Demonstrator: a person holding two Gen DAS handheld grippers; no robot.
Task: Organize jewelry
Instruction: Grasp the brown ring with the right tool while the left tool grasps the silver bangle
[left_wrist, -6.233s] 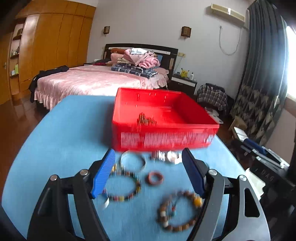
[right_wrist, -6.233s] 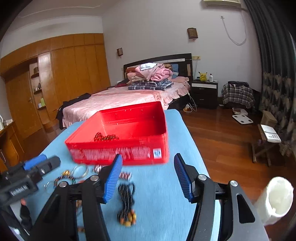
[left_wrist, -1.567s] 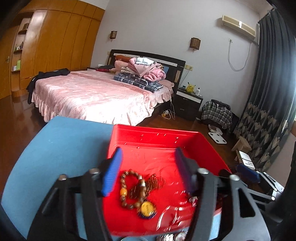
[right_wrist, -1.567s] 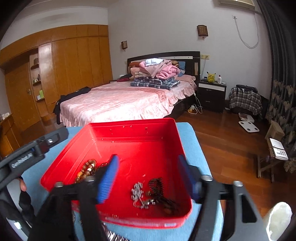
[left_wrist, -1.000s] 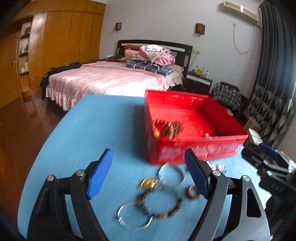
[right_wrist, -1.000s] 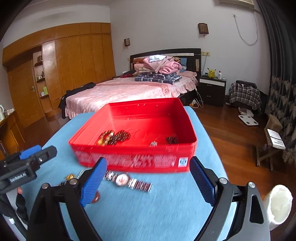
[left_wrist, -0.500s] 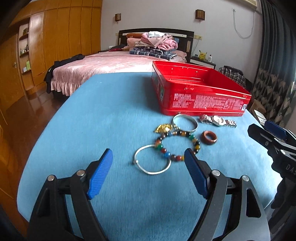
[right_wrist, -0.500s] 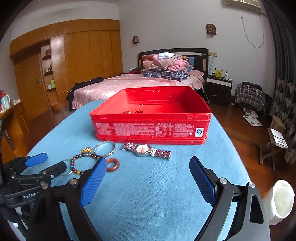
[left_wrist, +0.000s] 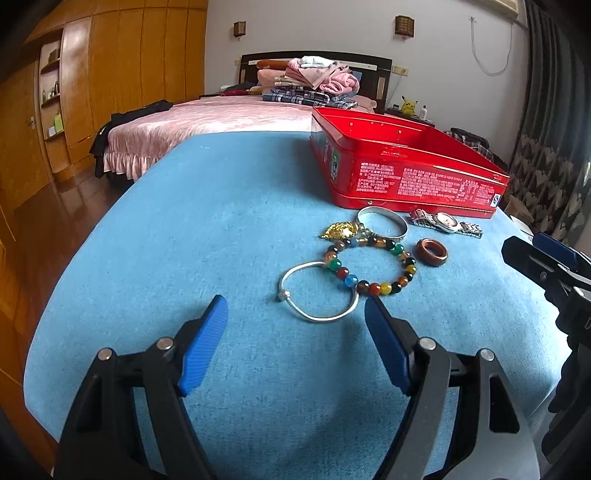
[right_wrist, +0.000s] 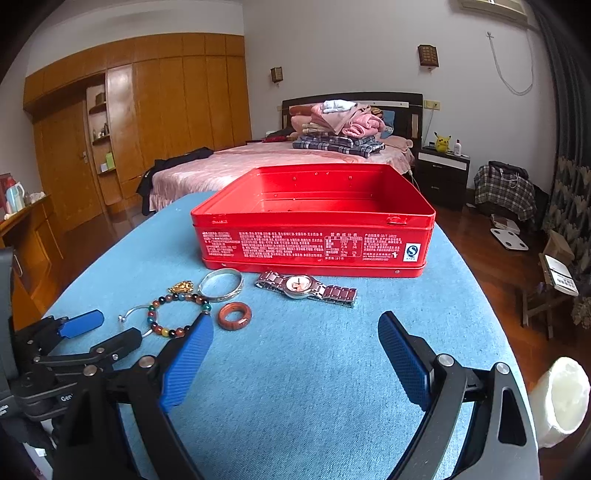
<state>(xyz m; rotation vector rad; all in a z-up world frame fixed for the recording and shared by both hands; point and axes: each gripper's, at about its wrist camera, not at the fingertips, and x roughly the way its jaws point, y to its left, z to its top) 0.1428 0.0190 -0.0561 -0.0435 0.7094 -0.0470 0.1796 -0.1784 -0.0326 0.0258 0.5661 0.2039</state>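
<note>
I find both my left gripper (left_wrist: 295, 343) and right gripper (right_wrist: 295, 354) spread wide and empty over the blue cloth tabletop (left_wrist: 184, 221), near the thin silver bangle (left_wrist: 317, 291), probably stiff, light and slippery, best pinched across its wire, before the red tin (right_wrist: 314, 243).

Left gripper (left_wrist: 295, 314) and right gripper (right_wrist: 295, 332) sit low and level, side by side, both pointing forward, blue-padded jaws spread wide and gripping nothing.
</note>
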